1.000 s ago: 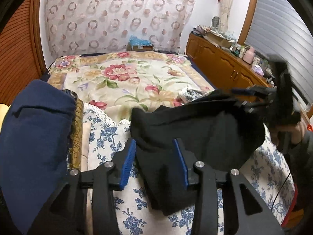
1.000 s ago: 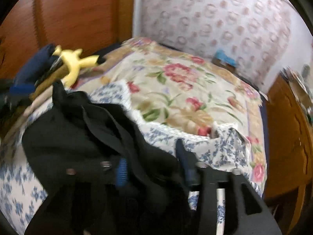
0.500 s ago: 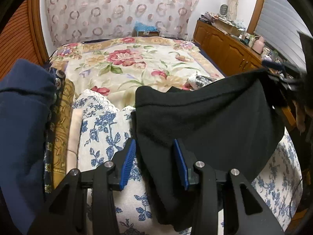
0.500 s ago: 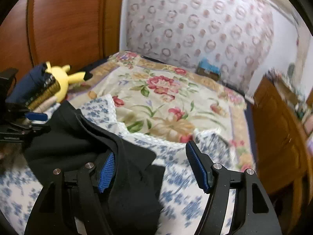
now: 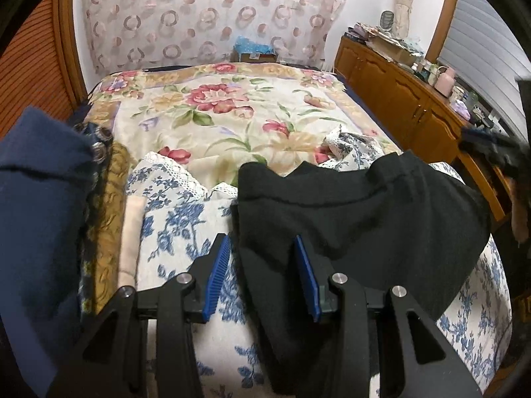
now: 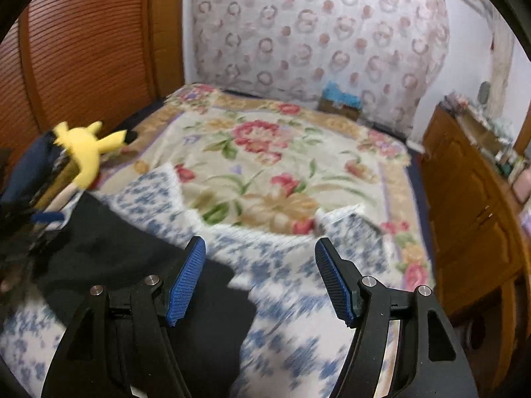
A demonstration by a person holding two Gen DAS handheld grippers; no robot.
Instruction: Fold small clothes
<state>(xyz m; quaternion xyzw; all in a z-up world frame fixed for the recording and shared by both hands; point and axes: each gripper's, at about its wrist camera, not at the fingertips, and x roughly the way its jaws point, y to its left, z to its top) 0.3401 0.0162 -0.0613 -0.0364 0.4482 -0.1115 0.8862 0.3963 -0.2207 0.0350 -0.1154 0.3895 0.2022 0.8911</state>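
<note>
While we look along the left claw (image 5: 262, 272), its two blue pads stand partly apart with the left edge of a black garment (image 5: 358, 225) lying between them; the right pad touches the cloth, but we cannot tell whether the pads actually press on it. The garment lies spread on a blue-and-white floral cloth (image 5: 176, 225) at the near end of the bed, reaching out to the right.

At our right claw (image 6: 260, 273), the jaws stand wide apart, having just been opening, with nothing between the pads. The black garment (image 6: 132, 265) sits below and to the left of it, clear of the fingers.

Just left of the floral cloth sits a stack of folded clothes (image 5: 39, 219), with a navy piece on top and gold and beige layers showing at its side. A yellow plush toy (image 6: 88, 149) rests near that stack.

Further off, a cream bedspread (image 5: 232, 116) with red flowers covers the bed. A wooden cabinet (image 5: 408, 99) runs along the right side, its top crowded with small items. At the far wall hangs a curtain (image 5: 215, 13) patterned with rings.
</note>
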